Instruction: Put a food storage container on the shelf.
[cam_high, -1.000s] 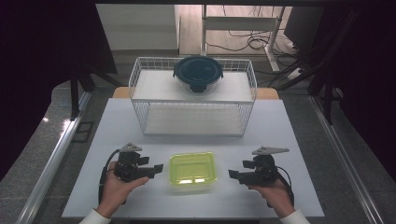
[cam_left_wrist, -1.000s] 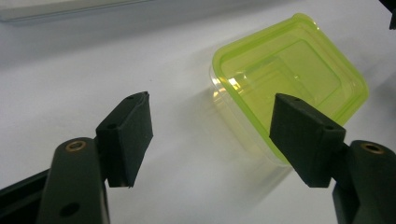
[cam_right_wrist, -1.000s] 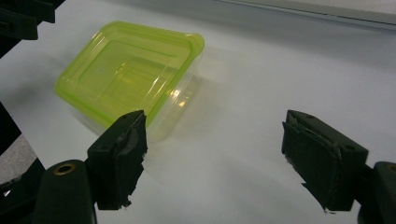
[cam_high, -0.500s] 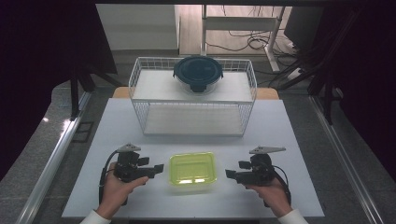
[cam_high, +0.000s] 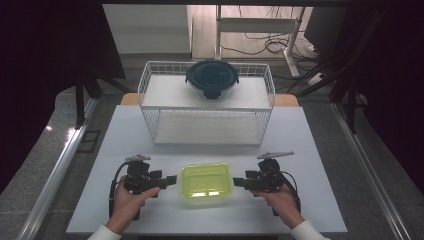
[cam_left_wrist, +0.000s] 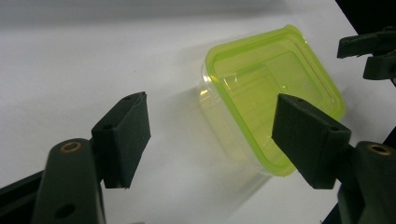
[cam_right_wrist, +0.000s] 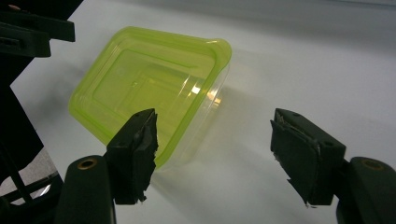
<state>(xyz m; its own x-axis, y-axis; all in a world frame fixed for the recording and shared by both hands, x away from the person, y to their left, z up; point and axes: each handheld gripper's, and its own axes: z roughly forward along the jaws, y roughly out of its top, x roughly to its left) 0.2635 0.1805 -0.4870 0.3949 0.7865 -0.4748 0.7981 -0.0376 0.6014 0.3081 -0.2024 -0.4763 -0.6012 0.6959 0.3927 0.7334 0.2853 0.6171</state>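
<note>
A yellow-green lidded plastic box (cam_high: 206, 182) sits at the front middle of the white table (cam_high: 125, 150). My left gripper (cam_high: 172, 180) lies level just left of it, jaws open and pointing at its side. In the left gripper view the box (cam_left_wrist: 271, 93) lies ahead of the open left gripper (cam_left_wrist: 210, 126), one corner behind a jaw. My right gripper (cam_high: 237, 182) is close to the box's right side. Its jaws have just been closing but stand apart. In the right gripper view the right gripper (cam_right_wrist: 212, 135) grips nothing and the box (cam_right_wrist: 149, 79) lies ahead-left.
A white wire rack (cam_high: 207, 105) stands across the back of the table. A round glass bowl with a dark blue lid (cam_high: 212, 79) rests on its top shelf. The table's front edge runs just below both hands.
My right gripper has moved left, closer to the box. The left gripper and the box have stayed where they were.
</note>
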